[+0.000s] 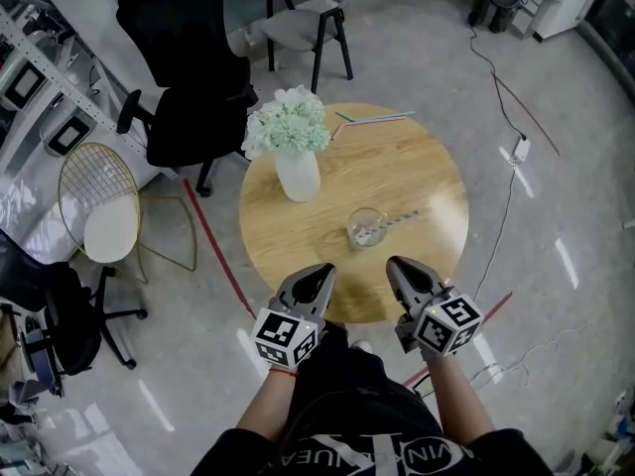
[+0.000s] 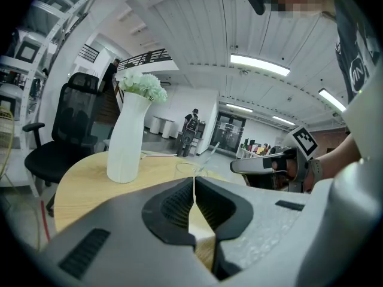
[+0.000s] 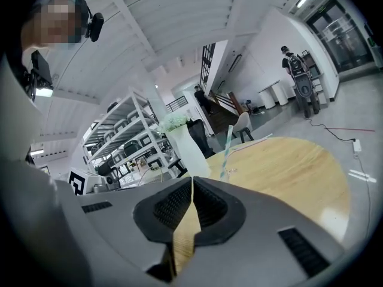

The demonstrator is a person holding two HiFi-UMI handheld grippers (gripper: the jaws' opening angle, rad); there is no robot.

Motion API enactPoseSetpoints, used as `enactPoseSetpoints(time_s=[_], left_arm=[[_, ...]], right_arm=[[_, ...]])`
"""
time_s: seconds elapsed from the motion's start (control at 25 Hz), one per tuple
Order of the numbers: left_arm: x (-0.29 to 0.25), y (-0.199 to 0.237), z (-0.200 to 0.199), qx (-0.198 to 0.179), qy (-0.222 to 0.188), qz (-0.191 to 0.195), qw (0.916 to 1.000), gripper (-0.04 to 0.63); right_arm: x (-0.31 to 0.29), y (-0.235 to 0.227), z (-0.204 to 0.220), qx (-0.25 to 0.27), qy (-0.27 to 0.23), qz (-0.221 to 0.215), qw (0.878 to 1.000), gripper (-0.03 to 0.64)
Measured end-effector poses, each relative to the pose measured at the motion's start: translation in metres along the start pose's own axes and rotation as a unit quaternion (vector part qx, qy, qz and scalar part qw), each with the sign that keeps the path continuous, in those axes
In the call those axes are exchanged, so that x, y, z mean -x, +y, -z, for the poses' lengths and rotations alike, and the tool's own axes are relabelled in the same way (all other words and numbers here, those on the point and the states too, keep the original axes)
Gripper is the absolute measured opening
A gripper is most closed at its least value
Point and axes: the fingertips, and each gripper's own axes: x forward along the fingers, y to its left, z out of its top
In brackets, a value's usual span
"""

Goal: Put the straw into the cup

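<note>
Straw (image 1: pixel 399 218) and cup (image 1: pixel 365 228) are together: the striped straw leans in the clear glass cup near the middle of the round wooden counter (image 1: pixel 417 167), its long end slanting out over the rim to the right. By the look of it, the task is done.

At the left, the left claw (image 1: pixel 324 270) hovers over the near edge of the counter. Its jaws are pressed together with nothing between them. Beyond it a white vase (image 1: pixel 298 174) of pale green flowers (image 1: pixel 288 124) stands upright, well apart from the cup. Two spare straws (image 1: pixel 372 120) lie at the far edge. At the right, the right claw (image 1: pixel 395 264) is likewise closed and empty, also at the near edge and short of the cup.

The risk now is disturbance. The straw sits at a shallow slant with much of its length outside the glass, so a brush from the right claw passing above could lever it out. It could also tip the cup, which looks light. A sweep from the left claw toward the middle could catch the tall, top-heavy vase.
</note>
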Motion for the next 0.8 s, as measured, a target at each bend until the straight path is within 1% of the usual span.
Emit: enactPoseSetpoints(time_s=[0.32,0.8], left_arm=[[0.019,-0.024,-0.01,-0.009,-0.019,0.002,0.9998,0.017],[0.046,-0.064,-0.013,-0.016,-0.043,0.002,0.9989,0.017]], right_arm=[[0.021,0.032,-0.003,0.046,-0.005,-0.028,0.999,0.003],[0.057,0.063,0.006,0.087,-0.009,-0.052,0.995,0.003]])
